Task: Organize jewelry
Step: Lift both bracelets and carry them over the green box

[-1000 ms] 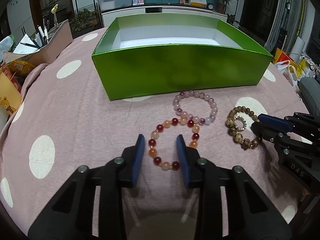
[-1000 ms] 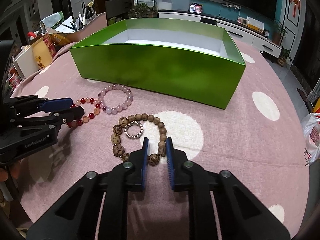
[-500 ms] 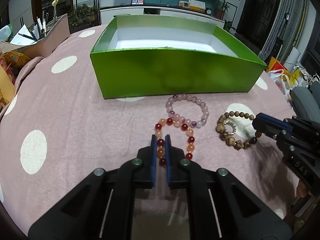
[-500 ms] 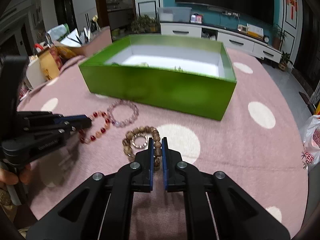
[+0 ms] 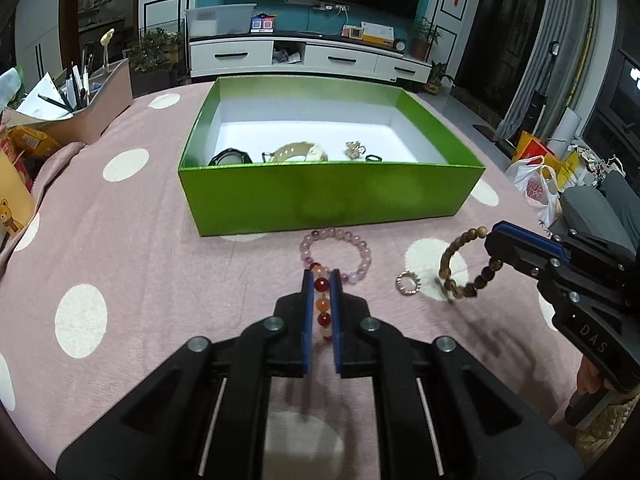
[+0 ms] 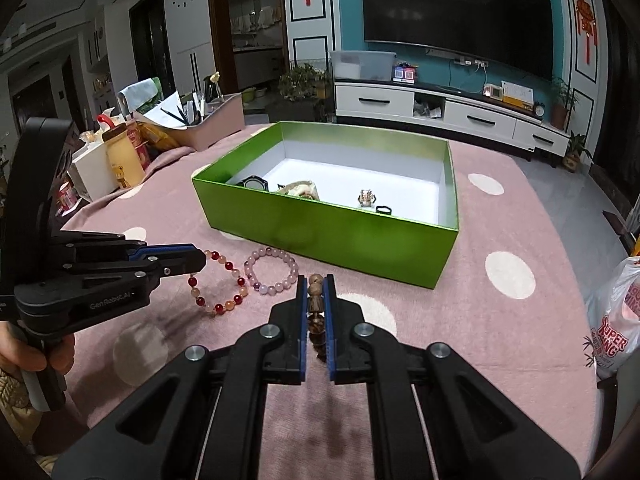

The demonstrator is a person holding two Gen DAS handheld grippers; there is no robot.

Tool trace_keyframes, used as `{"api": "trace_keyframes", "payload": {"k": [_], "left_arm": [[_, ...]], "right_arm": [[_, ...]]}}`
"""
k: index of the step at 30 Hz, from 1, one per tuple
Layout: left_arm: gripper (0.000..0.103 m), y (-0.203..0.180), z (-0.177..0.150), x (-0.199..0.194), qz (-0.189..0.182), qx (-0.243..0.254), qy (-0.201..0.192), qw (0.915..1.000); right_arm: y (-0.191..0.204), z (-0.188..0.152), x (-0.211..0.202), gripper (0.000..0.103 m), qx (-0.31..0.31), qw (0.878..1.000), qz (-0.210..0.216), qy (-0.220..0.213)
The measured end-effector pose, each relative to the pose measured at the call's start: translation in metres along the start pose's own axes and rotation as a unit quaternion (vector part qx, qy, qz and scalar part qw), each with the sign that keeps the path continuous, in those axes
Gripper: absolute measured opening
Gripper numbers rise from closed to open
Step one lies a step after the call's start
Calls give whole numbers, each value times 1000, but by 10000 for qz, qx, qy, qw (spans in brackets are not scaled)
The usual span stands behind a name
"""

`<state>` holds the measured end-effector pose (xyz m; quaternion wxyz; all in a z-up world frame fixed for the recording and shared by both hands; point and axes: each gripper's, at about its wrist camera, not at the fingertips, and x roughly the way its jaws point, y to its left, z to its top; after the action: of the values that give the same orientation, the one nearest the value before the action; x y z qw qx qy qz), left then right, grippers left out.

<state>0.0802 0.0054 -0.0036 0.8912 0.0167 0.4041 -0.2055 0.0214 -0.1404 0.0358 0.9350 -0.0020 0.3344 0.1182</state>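
step in hand: carry to green box (image 5: pixel 320 196). left gripper (image 5: pixel 321 312) jaws clamped on red-orange bracelet (image 6: pixel 218 284), right gripper (image 6: pixel 316 312) jaws clamped on wooden bracelet (image 5: pixel 460 268), both lifted off tabletop (image 5: pixel 140 264). next: pass over near wall, release inside. pink bracelet (image 5: pixel 340 254), ring (image 5: pixel 408 282) lie on cloth.

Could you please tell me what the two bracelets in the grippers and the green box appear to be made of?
Red and orange bracelet in the left gripper: glossy, translucent round beads, probably agate or glass.
Brown bracelet in the right gripper: matte, mottled beads, likely wood or seeds.
Green box: thin straight walls, satin metallic-green outside, white inside; looks like coated cardboard.
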Motion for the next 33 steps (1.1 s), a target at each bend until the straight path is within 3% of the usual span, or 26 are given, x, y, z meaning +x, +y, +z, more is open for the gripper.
{"api": "trace_keyframes", "payload": {"k": [33], "left_arm": [[7, -18, 46, -35, 155, 191, -441, 9987]], "right_arm": [[-17, 35, -30, 7, 64, 9984, 44, -565]]}}
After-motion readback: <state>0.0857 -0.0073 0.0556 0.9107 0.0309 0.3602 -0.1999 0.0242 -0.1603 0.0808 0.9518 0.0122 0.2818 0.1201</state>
